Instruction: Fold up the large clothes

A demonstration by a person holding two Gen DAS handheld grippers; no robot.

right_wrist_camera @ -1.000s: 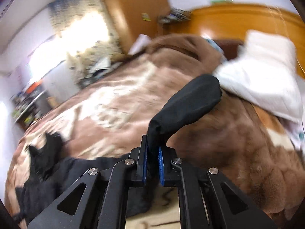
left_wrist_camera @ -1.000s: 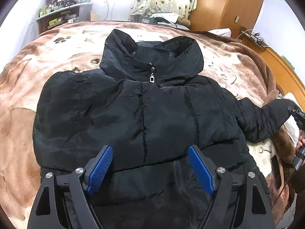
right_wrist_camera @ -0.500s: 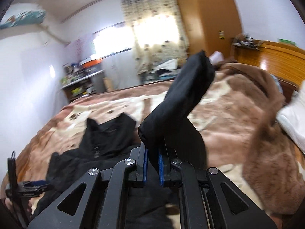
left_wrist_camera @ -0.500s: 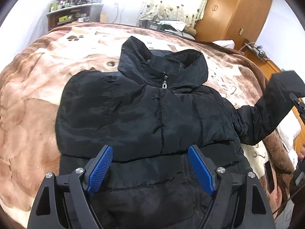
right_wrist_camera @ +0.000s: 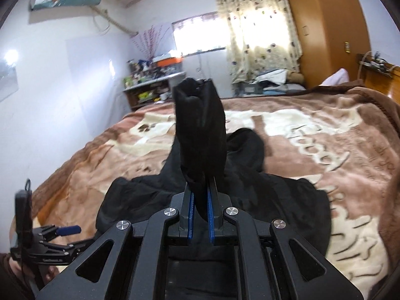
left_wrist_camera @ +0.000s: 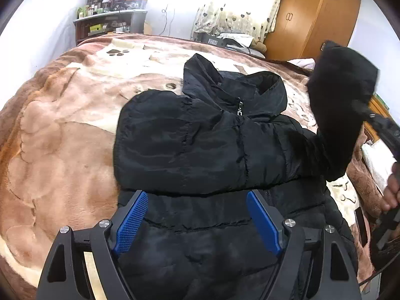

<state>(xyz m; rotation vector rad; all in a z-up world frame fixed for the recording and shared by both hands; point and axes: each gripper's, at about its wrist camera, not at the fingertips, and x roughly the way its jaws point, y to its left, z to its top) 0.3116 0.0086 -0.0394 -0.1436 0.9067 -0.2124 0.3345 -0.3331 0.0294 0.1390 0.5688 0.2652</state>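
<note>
A black puffer jacket lies front up, zipped, on the brown blanket of a bed, collar towards the far side. My left gripper hovers open over the jacket's hem, nothing between its blue pads. The jacket's right sleeve is lifted off the bed and stands above the jacket's shoulder. In the right wrist view my right gripper is shut on that sleeve, whose cuff end sticks up past the fingers. The jacket body lies below it.
A wooden wardrobe stands at the far right and a cluttered shelf at the far left. White bedding lies at the bed's right edge. A person's hand shows at the right. The left gripper appears low left.
My right gripper has carried the sleeve up off the bed and swung it in over the jacket. The left gripper drifted left along the hem and stayed open.
</note>
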